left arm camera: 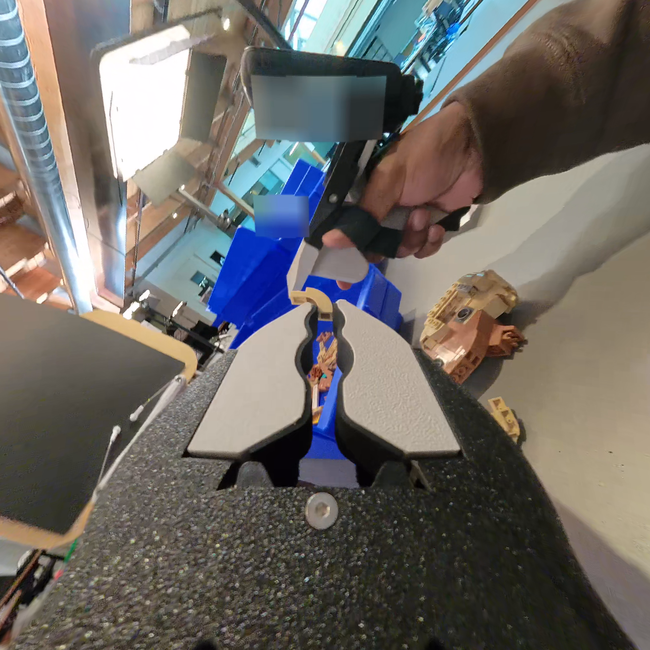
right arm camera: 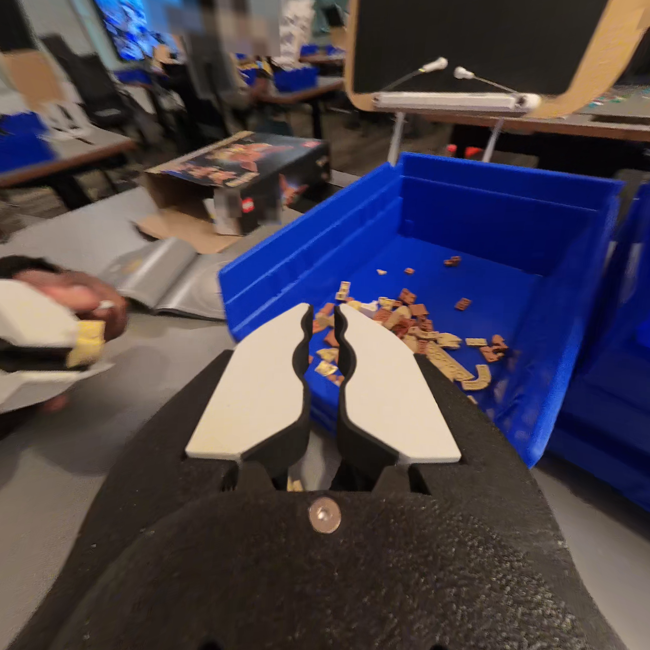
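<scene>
Left gripper [left arm camera: 324,306] nearly shut, fingertips pinching tan curved brick [left arm camera: 317,299] at its lower end; upper end seems to touch right gripper's grey finger, contact unclear. Right gripper [right arm camera: 323,311] narrowly open, nothing gripped, poised over near-left part of blue bin [right arm camera: 415,207] holding loose tan and brown bricks [right arm camera: 418,323]. Part-built tan-brown brick model [left arm camera: 471,325] on grey table [left arm camera: 580,404], right of left gripper; small tan piece [left arm camera: 504,416] lies nearer

Left gripper [left arm camera: 324,309] pinches tan curved brick [left arm camera: 318,299]
</scene>
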Action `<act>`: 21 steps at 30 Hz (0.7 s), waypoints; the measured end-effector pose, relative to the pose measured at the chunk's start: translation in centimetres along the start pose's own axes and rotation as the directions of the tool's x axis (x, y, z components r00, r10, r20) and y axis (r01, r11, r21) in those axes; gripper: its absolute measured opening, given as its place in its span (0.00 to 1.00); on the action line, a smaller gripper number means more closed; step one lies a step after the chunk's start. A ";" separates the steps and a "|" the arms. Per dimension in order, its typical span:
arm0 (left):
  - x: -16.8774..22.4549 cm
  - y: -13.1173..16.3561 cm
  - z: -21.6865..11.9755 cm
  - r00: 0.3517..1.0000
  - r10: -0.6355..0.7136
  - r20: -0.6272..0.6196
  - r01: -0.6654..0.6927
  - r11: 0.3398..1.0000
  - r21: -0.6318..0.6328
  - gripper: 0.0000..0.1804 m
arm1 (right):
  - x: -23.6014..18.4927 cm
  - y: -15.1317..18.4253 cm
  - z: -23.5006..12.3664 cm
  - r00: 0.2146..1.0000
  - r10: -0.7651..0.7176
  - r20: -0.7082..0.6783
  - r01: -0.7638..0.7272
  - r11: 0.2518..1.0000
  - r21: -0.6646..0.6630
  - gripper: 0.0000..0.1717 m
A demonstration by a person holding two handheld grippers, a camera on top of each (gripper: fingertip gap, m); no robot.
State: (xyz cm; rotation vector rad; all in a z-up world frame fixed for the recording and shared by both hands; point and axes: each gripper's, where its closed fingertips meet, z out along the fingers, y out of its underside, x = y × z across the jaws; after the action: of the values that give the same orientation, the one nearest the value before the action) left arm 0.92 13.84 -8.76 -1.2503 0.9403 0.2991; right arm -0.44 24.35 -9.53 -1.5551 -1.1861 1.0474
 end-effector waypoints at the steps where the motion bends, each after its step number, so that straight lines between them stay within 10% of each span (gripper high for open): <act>1: -0.4 0.4 0.0 1.000 -0.021 0.014 0.021 1.000 -0.014 0.04 | 0.9 0.0 0.8 0.999 -0.003 -0.052 0.002 1.000 -0.023 0.08; 16: -5.7 6.6 4.3 0.957 -0.256 0.134 0.288 0.884 -0.369 0.10 | 1.6 0.5 -0.2 0.994 -0.024 -0.109 0.024 1.000 -0.002 0.11; 21: -6.2 7.1 4.8 0.883 -0.438 0.171 0.470 0.833 -0.293 0.17 | 1.2 1.7 -0.5 0.985 -0.134 -0.112 0.129 0.990 -0.057 0.12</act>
State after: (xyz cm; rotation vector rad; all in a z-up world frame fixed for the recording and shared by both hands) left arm -5.42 22.33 -8.86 -1.7089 0.4905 0.1359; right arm 0.68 25.19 -11.13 -1.5317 -1.2248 0.8370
